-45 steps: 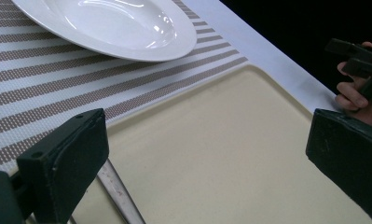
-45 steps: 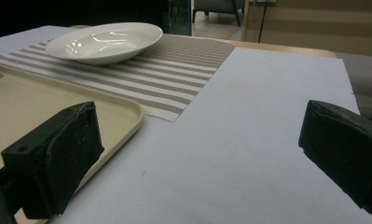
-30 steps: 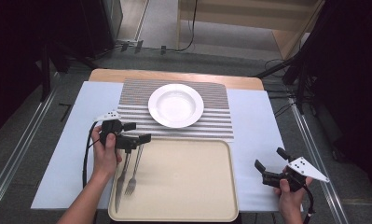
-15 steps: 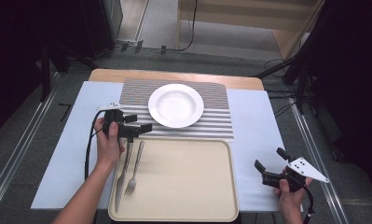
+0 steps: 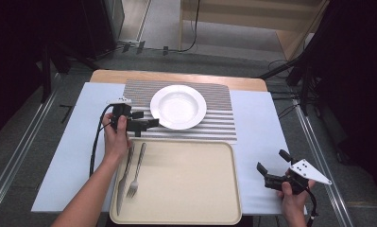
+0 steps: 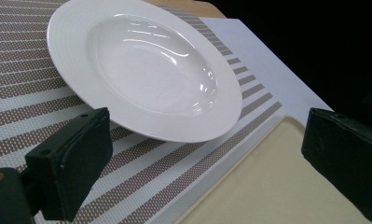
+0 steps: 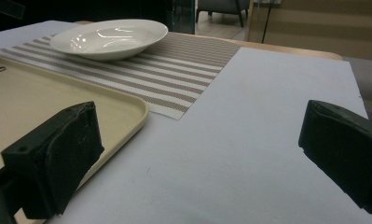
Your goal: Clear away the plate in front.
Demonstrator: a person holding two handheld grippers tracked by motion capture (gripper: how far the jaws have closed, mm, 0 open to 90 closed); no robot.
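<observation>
A: From the high view, we see our left gripper [image 5: 148, 123] over the striped placemat [image 5: 219, 120], just beside the left rim of the white plate [image 5: 178, 106]. Its jaws stand apart and hold nothing.

B: And the plate lies in the middle of the placemat, behind the beige tray [image 5: 191, 184]. On the left side of the tray we have a knife [image 5: 124, 179] and a fork [image 5: 136, 170], side by side. Our right gripper [image 5: 266, 175] is well apart, over the pale sheet [image 5: 257, 142] to the right of the tray, also released.

A: In the left gripper view, the plate [image 6: 141, 70] is near, between and beyond our two jaws, which are wide apart. We do not touch it. The tray [image 6: 272, 186] shows at the lower right.

B: In the right gripper view, our jaws are also spread, with only the pale sheet [image 7: 249, 140] between them. The plate [image 7: 110, 37] is far at the upper left, on the placemat [image 7: 174, 70], and the tray corner [image 7: 123, 112] is near the left jaw.
</observation>
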